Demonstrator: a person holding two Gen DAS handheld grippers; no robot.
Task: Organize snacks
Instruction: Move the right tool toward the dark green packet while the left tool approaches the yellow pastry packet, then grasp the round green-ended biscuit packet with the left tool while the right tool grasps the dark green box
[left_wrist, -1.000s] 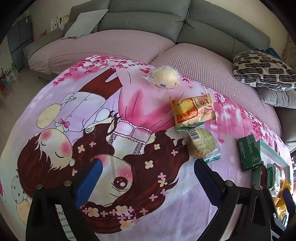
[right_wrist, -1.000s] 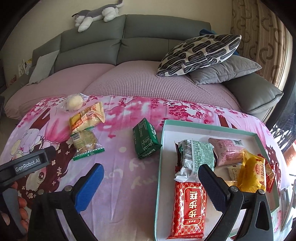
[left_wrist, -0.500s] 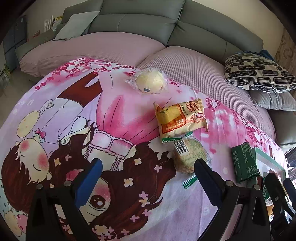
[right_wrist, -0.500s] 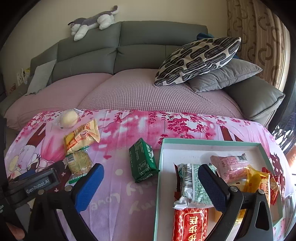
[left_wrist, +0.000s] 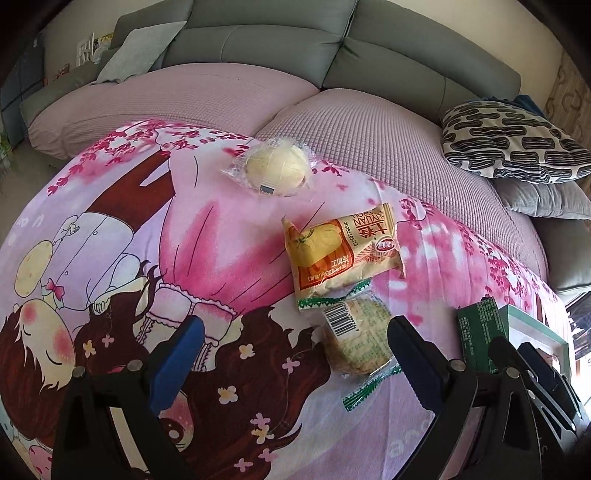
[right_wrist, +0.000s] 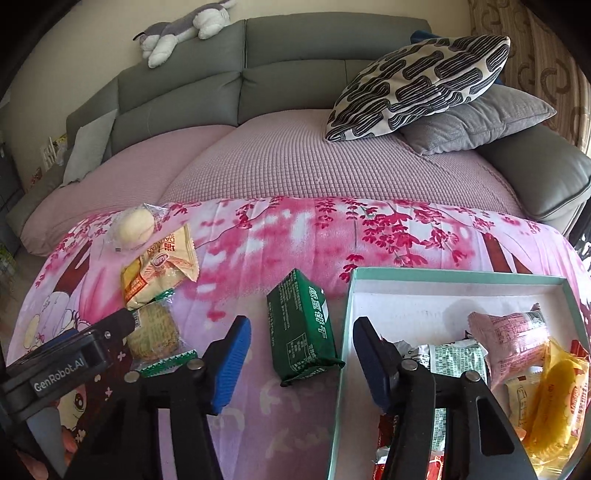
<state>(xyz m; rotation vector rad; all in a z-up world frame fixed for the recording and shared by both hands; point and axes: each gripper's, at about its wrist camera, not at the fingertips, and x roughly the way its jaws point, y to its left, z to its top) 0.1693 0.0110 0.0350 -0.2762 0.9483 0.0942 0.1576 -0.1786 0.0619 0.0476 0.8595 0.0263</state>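
Loose snacks lie on the pink cartoon cloth: a wrapped round bun (left_wrist: 276, 170) (right_wrist: 133, 229), an orange-yellow packet (left_wrist: 341, 253) (right_wrist: 159, 271), a clear-wrapped cracker pack (left_wrist: 356, 338) (right_wrist: 157, 332) and a green pack (right_wrist: 301, 326) (left_wrist: 478, 332). A teal-rimmed white box (right_wrist: 458, 277) at the right holds several snacks. My left gripper (left_wrist: 291, 350) is open and empty, with the cracker pack by its right finger. My right gripper (right_wrist: 301, 363) is open and empty, with the green pack between its fingers.
A grey sofa (right_wrist: 295, 74) with a pink quilted cover stands behind the cloth. A patterned pillow (right_wrist: 417, 85) and a grey pillow (right_wrist: 476, 122) lie at the right. A plush toy (right_wrist: 184, 26) lies on the sofa back.
Both grippers have moved forward and lower. The cracker pack now sits by the left gripper's right finger, and the green pack now sits between the right gripper's fingers.
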